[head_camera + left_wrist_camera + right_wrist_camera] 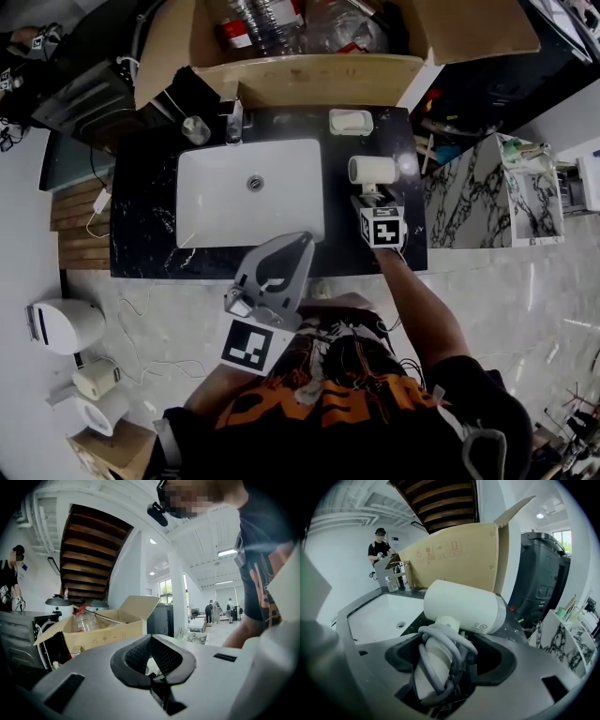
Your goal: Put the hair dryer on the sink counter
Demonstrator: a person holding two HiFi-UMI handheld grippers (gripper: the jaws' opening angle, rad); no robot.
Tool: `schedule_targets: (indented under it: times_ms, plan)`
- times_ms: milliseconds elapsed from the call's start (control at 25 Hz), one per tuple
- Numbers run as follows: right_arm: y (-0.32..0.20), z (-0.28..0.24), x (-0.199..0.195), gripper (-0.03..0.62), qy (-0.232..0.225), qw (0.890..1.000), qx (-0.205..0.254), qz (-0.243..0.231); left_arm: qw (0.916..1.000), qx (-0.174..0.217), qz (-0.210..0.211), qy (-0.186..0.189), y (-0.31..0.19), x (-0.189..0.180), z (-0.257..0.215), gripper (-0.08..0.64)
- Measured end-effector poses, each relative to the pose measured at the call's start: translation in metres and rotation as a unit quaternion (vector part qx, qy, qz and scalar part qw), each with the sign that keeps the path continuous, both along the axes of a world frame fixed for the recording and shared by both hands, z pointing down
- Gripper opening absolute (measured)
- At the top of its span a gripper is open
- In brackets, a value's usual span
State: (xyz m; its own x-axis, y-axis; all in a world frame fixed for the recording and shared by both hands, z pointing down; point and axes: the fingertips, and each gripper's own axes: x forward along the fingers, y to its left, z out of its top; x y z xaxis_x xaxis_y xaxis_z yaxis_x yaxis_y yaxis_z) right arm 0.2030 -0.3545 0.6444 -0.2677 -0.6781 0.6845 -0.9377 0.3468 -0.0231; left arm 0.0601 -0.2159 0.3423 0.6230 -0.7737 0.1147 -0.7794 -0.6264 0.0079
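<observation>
Hair dryer (pixel 461 605) (pixel 372 171) — white plastic, cylindrical barrel, grey cord wound round its handle — is being held by the right tool (pixel 445 654) (pixel 369 197), whose jaws are clamping on the cord-wrapped handle. This hair dryer is hanging over the black, white-veined stone surface (pixel 145 211), just right of the white rectangular basin (pixel 251 192) and in front of the white soap dish (pixel 351 122); whether its barrel is touching the surface is not showing in any view.

Left tool (pixel 286 258) (pixel 152 656) — grey, carrying a square-marker cube — is hovering at the near edge of the basin, its jaws lying together with nothing between them.

Chrome tap (pixel 232 122) is standing behind the basin.

Open brown cardboard box (pixel 319 80) is sitting behind the surface, with clear plastic bottles (pixel 267 23) lying inside.
</observation>
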Motion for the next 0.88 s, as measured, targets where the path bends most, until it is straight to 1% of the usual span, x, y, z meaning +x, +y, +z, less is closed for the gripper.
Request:
schedule_targets:
  times_ms: [200,520,680,800,880]
  plan:
    - [-0.004,0.010,0.003,0.347,-0.018,0.999,-0.026,0.012,1.0000,-0.001,0.002,-0.006,-0.002,-0.001,0.002,0.023]
    - [-0.002,0.023,0.002,0.353,-0.022,0.999,-0.042,0.015,1.0000,-0.005,-0.003,0.005,0.003,-0.003,0.000,0.023]
    - [-0.002,0.023,-0.002,0.359,-0.040,0.998,-0.053,0.008,0.9999,-0.007,-0.007,0.002,0.004,-0.008,0.003,0.023]
    - [-0.001,0.020,-0.006,0.381,-0.056,0.997,-0.043,-0.007,1.0000,-0.005,-0.004,0.005,0.005,-0.006,0.003,0.023]
    - [-0.001,0.010,-0.010,0.415,-0.057,0.998,-0.013,-0.022,1.0000,-0.003,0.002,0.001,0.005,-0.003,0.004,0.023]
